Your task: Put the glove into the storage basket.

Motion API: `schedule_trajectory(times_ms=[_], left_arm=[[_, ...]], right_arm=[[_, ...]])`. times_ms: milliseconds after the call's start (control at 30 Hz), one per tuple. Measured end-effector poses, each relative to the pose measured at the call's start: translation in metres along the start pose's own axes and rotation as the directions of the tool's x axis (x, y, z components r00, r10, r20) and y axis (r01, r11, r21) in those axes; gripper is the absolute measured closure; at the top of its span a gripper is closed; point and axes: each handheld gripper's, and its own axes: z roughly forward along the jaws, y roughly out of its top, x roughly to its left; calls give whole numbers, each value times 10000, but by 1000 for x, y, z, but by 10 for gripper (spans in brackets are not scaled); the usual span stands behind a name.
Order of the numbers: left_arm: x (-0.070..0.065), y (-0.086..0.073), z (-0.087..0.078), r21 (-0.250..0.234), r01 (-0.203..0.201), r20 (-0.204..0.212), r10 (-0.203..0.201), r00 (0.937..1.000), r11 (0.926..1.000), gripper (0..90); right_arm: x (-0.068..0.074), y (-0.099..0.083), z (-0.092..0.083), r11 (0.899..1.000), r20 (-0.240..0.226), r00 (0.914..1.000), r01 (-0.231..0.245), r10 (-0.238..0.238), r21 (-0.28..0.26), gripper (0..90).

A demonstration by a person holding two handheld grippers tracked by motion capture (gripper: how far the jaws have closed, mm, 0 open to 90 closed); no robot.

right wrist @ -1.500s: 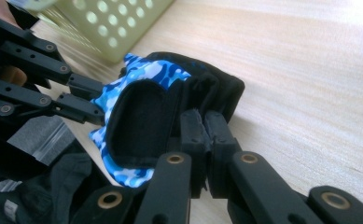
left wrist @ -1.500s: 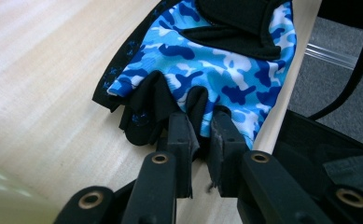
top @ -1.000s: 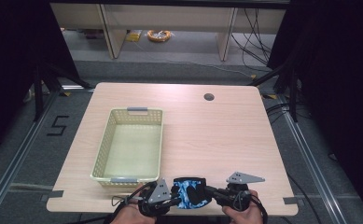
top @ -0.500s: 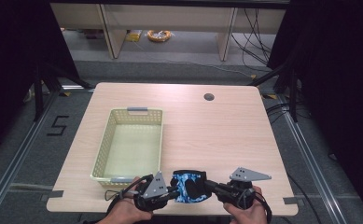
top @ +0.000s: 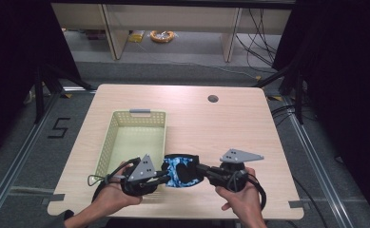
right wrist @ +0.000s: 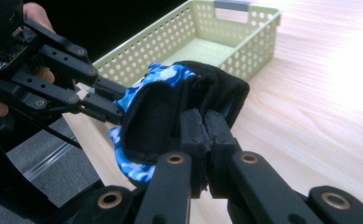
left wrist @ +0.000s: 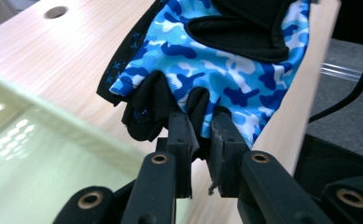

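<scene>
wooden table [top: 230, 123] under bright light, dark curtains on both sides, shelving and cables on the floor at 12 o'clock. pale green basket [top: 132, 137] sits at 9 o'clock of the table's middle. blue camo glove [top: 180, 171] hangs between the tools at 6 o'clock, just beside the basket's near corner. left gripper [left wrist: 200, 140] pinches the finger end, jaws nearly closed on cloth; right gripper [right wrist: 206, 135] clamps the black cuff, jaws tight. step looks like carrying; next probably calls for swinging it over the basket and letting go.
</scene>
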Motion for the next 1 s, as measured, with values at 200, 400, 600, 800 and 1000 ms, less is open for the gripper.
schedule_trajectory(times_ms=[200,400,600,800,1000], left_arm=[[20,-4,-11,216,91,-462,-81,9989,9997,793],[39,-10,-23,586,203,-897,-150,9959,9981,793],[61,-25,-30,997,514,-1108,-402,9930,9937,792],[77,-37,-35,1466,790,-1212,-614,9907,9860,792],[85,-48,-40,1836,993,-1185,-783,9899,9780,792]], right_arm=[[3,18,24,9995,-223,9993,310,-309,54,886],[8,36,49,9987,-389,9984,412,-400,305,886],[11,46,83,9969,-574,9970,559,-527,559,886],[16,49,108,9946,-594,9980,260,-202,1003,886],[23,47,129,9905,-683,9976,240,-148,1354,886]])
